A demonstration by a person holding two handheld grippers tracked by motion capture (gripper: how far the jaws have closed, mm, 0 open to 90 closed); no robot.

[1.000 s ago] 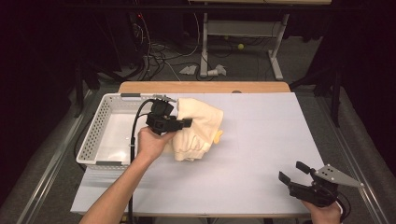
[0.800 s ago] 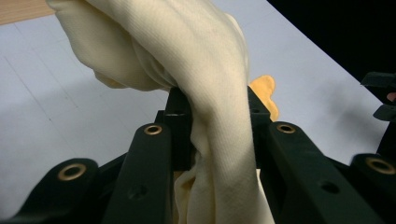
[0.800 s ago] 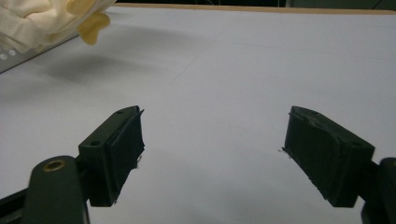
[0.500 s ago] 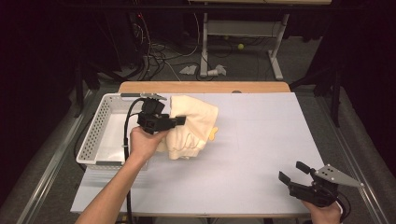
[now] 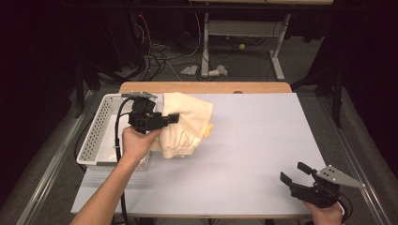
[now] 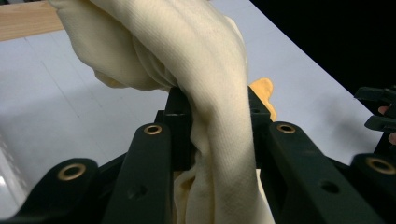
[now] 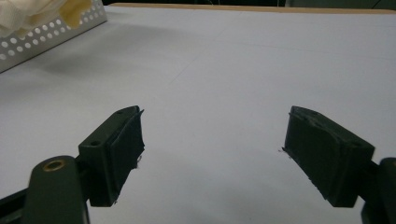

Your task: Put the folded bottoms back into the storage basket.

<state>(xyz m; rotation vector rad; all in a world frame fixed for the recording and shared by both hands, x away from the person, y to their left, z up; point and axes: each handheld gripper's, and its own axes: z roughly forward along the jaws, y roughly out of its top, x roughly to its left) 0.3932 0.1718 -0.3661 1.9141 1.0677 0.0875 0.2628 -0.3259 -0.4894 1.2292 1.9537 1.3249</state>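
In the high view, the left gripper (image 5: 171, 118) sits in the upper left part of the picture. It is black and blocky, and a hand (image 5: 133, 143) holds it from below. Its jaws are clamped on a cream cloth (image 5: 187, 123). The cloth is soft and bunched up, with folds and a ribbed edge hanging down. It has a small yellow-orange patch (image 5: 208, 130) on its right side. The cloth hangs at the right edge of a white basket (image 5: 96, 136), partly over it and partly over the table. The basket is plastic, shaped like a box, with lots of little round holes in its walls.

In the left gripper view, the cloth (image 6: 205, 79) runs down the middle of the picture, squeezed between the two black jaws. You can see its fine woven threads.

The right gripper (image 5: 295, 176) is in the lower right corner of the high view, well apart from the cloth. A flat grey three-cornered plate sits on top of it. In the right gripper view its dark, squarish pads (image 7: 125, 149) stand wide apart with nothing between them, above the smooth white table (image 7: 224, 70).

The table has a wooden strip (image 5: 202, 87) along its far edge.
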